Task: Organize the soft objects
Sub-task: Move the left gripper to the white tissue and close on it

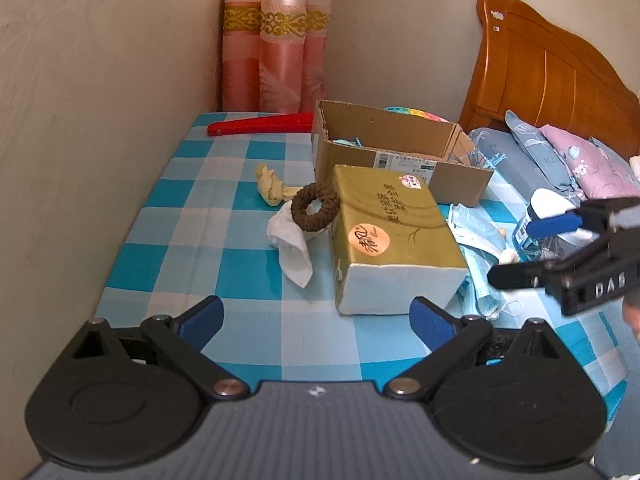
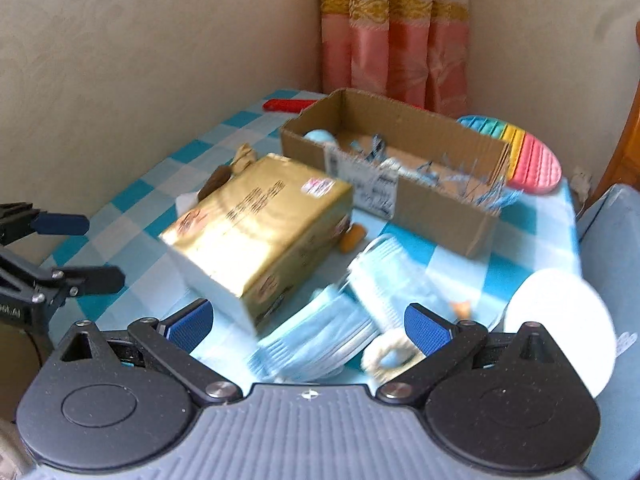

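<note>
Checked bed [image 1: 192,216] spread as work surface. Cardboard box [image 1: 400,152] open-topped at the far side, likely the bin for soft things. Gold tissue pack [image 1: 396,232] just before the box. Blue face masks [image 2: 320,340] loose beside the pack, away from the box. White cloth [image 1: 292,248] and brown hair ring [image 1: 314,204] at the pack's other side. Left gripper [image 1: 316,320] and right gripper [image 2: 308,326] both spread apart, holding nothing, ready to pick.

Plain beige walls [image 1: 100,80] are seen meeting at a corner, where a pink satin curtain [image 1: 280,40] with gold trim is hung. A carved wooden headboard [image 1: 560,72] is noted at right.
</note>
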Available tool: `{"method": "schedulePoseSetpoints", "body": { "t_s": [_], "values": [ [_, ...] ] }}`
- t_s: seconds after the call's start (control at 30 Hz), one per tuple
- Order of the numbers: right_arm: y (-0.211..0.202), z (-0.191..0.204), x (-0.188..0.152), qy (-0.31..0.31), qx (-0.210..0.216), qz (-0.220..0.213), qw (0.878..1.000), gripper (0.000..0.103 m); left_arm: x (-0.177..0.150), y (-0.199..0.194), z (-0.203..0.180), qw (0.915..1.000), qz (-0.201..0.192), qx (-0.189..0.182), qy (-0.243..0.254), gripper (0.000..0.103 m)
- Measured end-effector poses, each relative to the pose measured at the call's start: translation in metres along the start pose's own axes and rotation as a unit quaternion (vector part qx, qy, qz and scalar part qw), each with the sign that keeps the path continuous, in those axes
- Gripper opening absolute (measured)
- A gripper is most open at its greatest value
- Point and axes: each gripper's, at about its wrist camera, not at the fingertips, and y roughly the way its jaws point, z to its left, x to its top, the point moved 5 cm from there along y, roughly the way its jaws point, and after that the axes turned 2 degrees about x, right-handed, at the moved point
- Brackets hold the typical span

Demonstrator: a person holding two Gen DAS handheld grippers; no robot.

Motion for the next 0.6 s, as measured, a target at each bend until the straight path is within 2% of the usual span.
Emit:
{"method": "schedulePoseSetpoints", "body": {
  "t_s": [0.4, 0.6],
  "values": [
    [0.028, 0.016, -0.005, -0.064, 0.04, 0.013, 0.997, 0.103, -0.005, -0.001, 0.0, 0.9999, 0.008, 0.006, 0.003, 0.099],
    [0.047, 0.015, -0.005, -0.095, 0.041, 0.032, 0.994, 0.103, -0.005, 0.001, 0.003, 0.9998, 0.01, 0.014, -0.003, 0.099]
  ]
}}
